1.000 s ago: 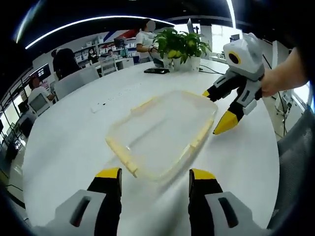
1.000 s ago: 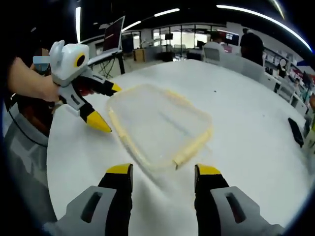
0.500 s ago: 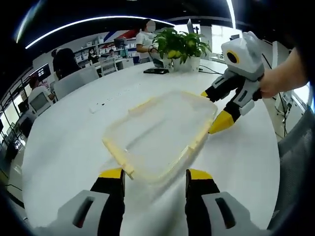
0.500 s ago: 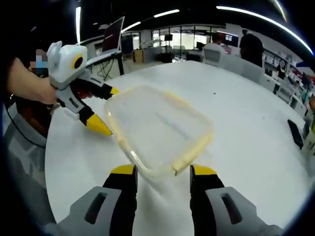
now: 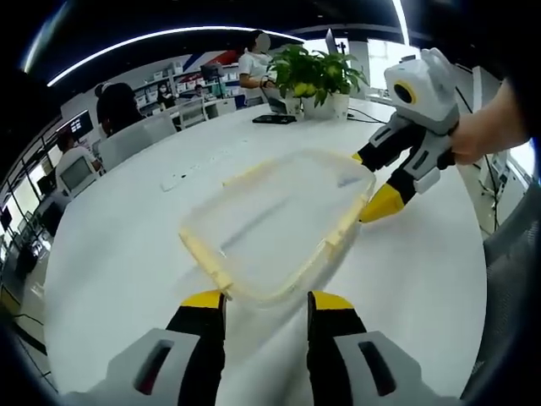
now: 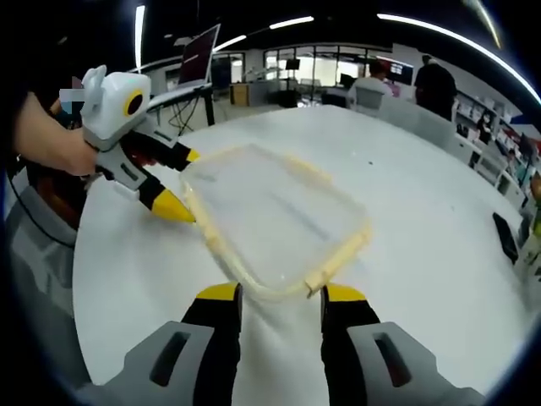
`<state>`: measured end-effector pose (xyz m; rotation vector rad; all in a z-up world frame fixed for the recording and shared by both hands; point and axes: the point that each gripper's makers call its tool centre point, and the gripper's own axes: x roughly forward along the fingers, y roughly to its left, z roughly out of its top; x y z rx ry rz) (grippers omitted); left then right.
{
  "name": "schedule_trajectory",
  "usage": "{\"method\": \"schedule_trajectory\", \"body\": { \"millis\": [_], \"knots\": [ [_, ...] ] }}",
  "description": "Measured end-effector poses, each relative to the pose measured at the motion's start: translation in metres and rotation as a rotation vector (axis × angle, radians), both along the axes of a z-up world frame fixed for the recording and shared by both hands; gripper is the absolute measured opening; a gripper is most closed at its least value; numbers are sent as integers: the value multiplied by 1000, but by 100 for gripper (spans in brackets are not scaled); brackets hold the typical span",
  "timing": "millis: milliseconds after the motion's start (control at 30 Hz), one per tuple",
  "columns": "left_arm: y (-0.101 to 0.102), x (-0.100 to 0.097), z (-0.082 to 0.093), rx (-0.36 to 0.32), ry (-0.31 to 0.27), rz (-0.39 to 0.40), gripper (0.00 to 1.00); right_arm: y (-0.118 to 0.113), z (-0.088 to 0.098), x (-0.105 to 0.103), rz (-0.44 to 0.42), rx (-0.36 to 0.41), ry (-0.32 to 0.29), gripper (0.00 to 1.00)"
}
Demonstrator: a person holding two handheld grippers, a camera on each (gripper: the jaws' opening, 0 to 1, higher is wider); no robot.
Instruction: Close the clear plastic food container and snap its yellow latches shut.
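The clear rectangular plastic food container (image 5: 275, 227) with pale yellow latches (image 5: 205, 262) sits mid-frame on the round white table (image 5: 127, 228). Both grippers straddle opposite corners: left gripper (image 5: 266, 303) and right gripper (image 6: 275, 296) parted, unclenched. Best to squeeze each latch squarely, steadying the opposite edge.

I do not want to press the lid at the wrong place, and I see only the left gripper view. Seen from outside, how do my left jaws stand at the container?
Observer: In the right gripper view the left gripper is open, with one yellow tip on each side of a corner of the container.
Operator: And how do the right gripper's own jaws stand, seen from behind?
Observer: The right gripper is open too. The opposite corner of the container lies just ahead of the gap between its tips.
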<state>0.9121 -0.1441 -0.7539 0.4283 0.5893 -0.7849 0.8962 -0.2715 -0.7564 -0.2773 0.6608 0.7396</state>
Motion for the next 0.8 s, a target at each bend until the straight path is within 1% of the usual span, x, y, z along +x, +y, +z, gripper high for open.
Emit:
{"method": "schedule_trajectory", "body": {
  "millis": [367, 800],
  "knots": [
    [9, -3, 0, 11, -7, 16, 29, 8, -1, -4, 16, -12, -2, 32],
    [25, -12, -1, 24, -21, 41, 29, 23, -1, -10, 37, -15, -1, 32]
  ]
}}
